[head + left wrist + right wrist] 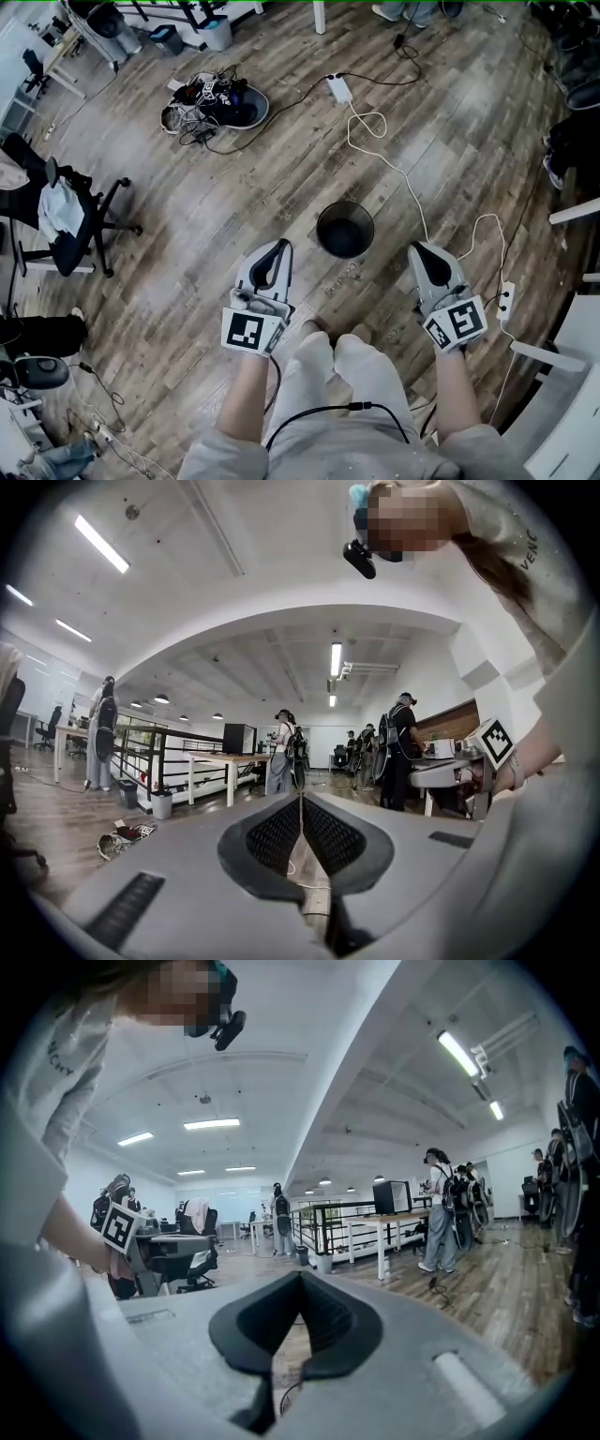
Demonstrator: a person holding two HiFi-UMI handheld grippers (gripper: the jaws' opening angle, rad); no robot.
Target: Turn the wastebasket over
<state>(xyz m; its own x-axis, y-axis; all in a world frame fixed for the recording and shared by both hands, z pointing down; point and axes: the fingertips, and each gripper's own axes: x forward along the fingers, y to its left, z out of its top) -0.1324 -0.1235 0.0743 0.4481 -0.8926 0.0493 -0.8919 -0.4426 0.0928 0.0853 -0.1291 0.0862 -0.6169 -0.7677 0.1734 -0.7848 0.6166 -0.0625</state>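
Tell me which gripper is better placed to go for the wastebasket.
Left, narrowly. In the head view the left gripper lies slightly nearer the wastebasket than the right gripper does. Both are shut, empty and held high, so either would have to open and descend.

Bright, even indoor light fills all three views. In the gripper views long ceiling tubes (101, 544) burn white and slightly blown out, and the pale ceiling spreads their glow. From the head view the wooden floor (187, 253) is evenly lit, with only soft, short shadows under the office chair (75, 248). The inside of the wastebasket (345, 230) reads near black. Both gripper views bow straight lines strongly and darken to black at the corners. Their nearest foreground is soft.
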